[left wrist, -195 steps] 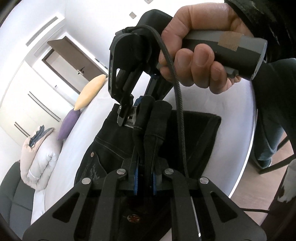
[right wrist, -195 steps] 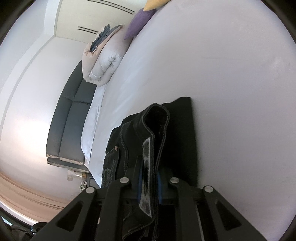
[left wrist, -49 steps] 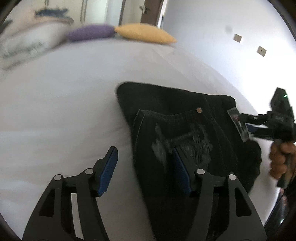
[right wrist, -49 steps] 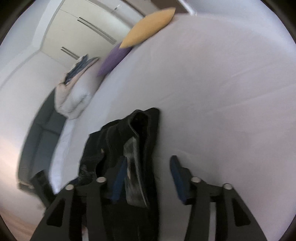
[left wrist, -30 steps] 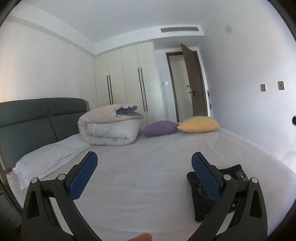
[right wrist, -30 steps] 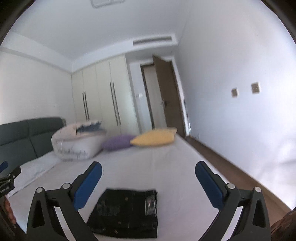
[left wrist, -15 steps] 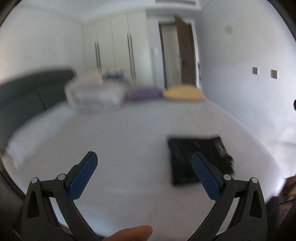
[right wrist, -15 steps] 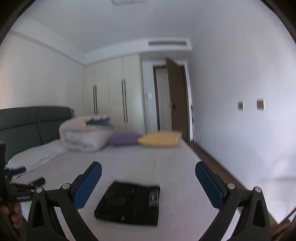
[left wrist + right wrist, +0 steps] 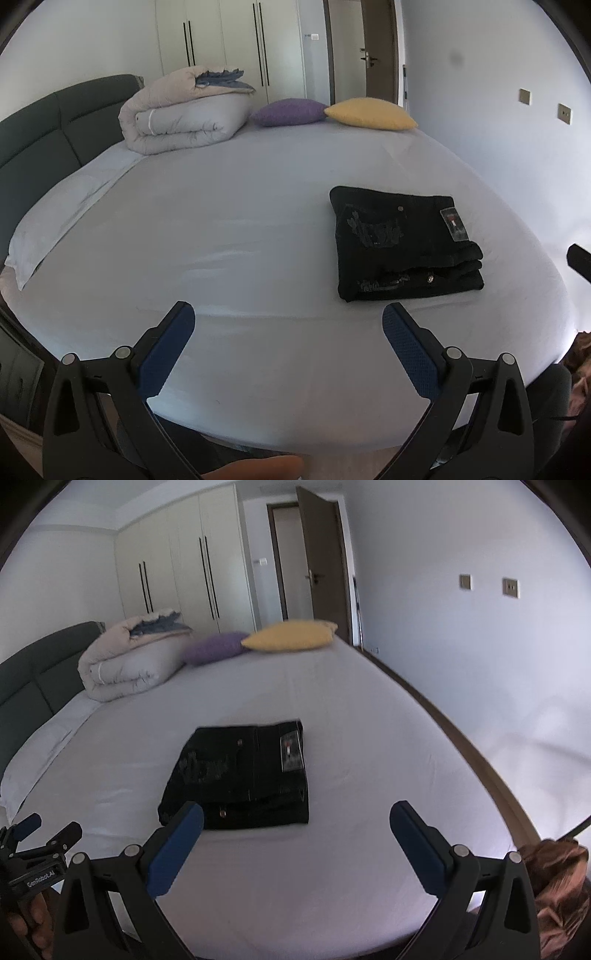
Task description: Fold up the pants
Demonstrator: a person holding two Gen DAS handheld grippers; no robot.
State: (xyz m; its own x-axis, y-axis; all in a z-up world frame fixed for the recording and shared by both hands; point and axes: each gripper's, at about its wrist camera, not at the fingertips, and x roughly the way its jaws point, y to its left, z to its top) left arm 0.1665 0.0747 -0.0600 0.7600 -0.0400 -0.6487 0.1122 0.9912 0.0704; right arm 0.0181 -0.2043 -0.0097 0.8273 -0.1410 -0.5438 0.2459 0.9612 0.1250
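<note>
1. Both tongs hang spread wide and empty: the left gripper (image 9: pixel 288 345) and the right gripper (image 9: pixel 295 836) hover over the bed's near edge, touching nothing.
2. Black jeans (image 9: pixel 402 243) lie as a compact layered rectangle on the white bed sheet (image 9: pixel 221 221), toward the right edge, waistband label up.
3. Folding looks finished; at most, squaring the slightly uneven near layers is left.

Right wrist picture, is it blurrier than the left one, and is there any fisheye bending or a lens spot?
Right wrist view: slightly softer, the folded pants and yellow pillow look smeared. Left wrist view: sharp, the pants' patch is crisp; a dark smudge sits on the wall area, possibly on the lens. Both views: the bed edge bows strongly, with black corners.
</note>
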